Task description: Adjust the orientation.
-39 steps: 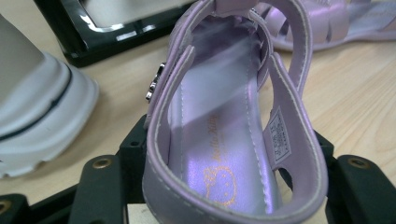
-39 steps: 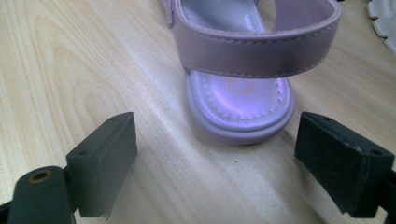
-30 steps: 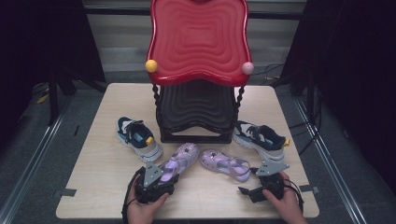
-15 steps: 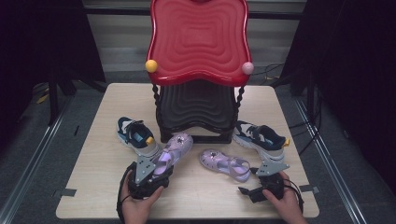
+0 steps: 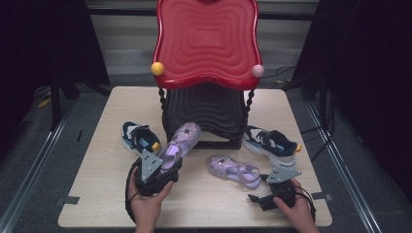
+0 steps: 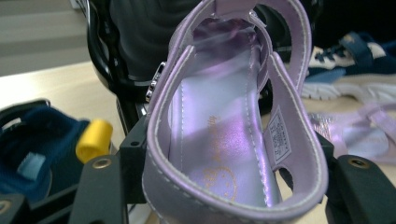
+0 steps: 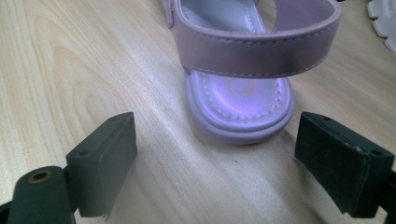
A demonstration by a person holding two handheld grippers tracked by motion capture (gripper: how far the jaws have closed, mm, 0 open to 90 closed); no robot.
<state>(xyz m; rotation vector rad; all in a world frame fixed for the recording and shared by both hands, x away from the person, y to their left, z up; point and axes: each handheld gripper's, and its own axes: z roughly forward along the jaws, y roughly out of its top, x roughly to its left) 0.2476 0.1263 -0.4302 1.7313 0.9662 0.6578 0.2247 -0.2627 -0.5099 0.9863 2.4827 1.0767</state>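
Purple sandal (image 5: 179, 143) hangs lifted off the table (image 5: 92, 165), its heel clamped between the jaws of the left gripper (image 5: 160, 167), toe aimed at the black lower tier of the red rack (image 5: 206, 43). The right gripper (image 5: 265, 198) rests with jaws apart, holding nothing, just behind the second purple sandal (image 5: 234, 170) lying on pale wood. Navy sneakers (image 5: 138, 137) flank the rack; dark curtains surround the table.

You see two shiny lilac sandals (image 5: 179, 144) (image 5: 234, 170), navy-and-white sneakers (image 5: 138, 138) (image 5: 270, 141) with yellow tabs, a glossy red rippled rack top (image 5: 206, 41), and a pale wood-grain table (image 5: 102, 126).
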